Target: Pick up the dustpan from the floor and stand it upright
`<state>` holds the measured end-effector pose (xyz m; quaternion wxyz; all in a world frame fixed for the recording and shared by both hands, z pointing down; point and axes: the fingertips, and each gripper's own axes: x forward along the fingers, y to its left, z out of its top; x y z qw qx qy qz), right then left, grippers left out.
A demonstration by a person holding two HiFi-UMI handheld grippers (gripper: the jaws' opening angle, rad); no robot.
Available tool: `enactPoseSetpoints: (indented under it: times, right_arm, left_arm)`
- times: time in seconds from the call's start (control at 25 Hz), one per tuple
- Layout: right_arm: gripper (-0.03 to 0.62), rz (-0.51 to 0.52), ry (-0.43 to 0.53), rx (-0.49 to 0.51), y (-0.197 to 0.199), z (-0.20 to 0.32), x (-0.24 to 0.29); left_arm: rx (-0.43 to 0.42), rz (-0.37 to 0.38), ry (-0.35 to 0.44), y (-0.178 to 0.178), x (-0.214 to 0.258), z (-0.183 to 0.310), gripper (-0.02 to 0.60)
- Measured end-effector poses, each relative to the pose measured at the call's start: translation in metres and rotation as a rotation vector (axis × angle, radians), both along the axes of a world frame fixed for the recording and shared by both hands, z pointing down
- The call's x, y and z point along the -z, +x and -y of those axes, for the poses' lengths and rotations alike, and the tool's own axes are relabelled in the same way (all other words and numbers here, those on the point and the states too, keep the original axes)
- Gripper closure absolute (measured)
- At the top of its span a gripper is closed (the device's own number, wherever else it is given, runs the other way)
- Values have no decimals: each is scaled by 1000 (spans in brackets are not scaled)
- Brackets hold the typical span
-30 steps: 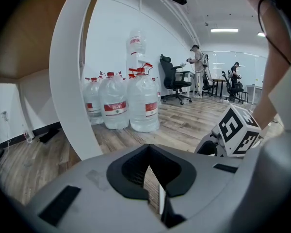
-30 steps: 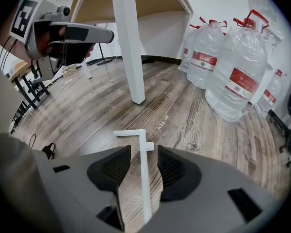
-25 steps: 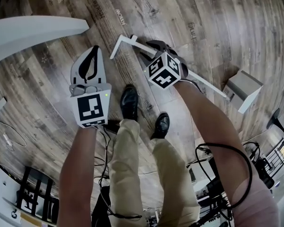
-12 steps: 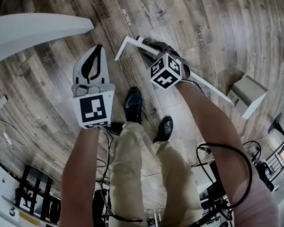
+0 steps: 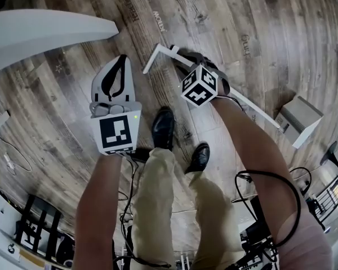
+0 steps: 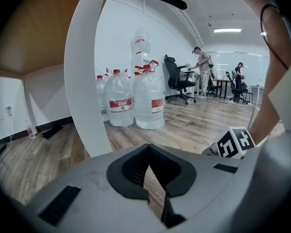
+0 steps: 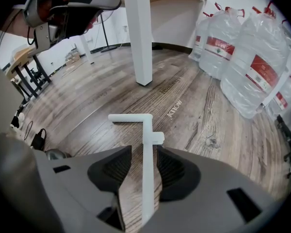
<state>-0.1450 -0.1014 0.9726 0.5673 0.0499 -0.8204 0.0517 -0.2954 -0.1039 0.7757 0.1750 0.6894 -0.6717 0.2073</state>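
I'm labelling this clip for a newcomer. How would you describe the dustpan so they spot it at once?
On the wood floor, look right of the person's black shoes. The dustpan is the pale boxy pan whose long white handle runs into the right gripper. Only it has a thin stick ending in a crossbar.

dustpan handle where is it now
Head view, centre-right: the dustpan handle is clamped in the right tongs, slanting over the floor right of the person's shoes.
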Motion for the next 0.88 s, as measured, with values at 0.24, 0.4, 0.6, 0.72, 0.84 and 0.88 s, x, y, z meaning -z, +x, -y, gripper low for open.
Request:
enactPoseSetpoints:
  times: [0.24,0.4,0.6,0.72,0.84,0.88]
  right_arm:
    - [441,-25,2,16,-1,1,-15]
    - [454,-31,4,25,-3,1,-22]
    - [457,-38,8,36,-4,0,-29]
    - [465,-37,15,36,-4,0,-33]
    - [468,-35,32,33,-5,0,-35]
    - [471,-37,38,33,-5,0,-36]
  left_arm:
    - [0,11,0,-5,-2,3,572]
    - [16,9,8,-8,-1,4,572]
    - [9,23,7,-7,-2,2,572]
    - [-1,35,6,-5,-1,0,572]
    - [-3,44,13,-5,1,-4,572]
    - [-1,45,16,-5,2,-5,572]
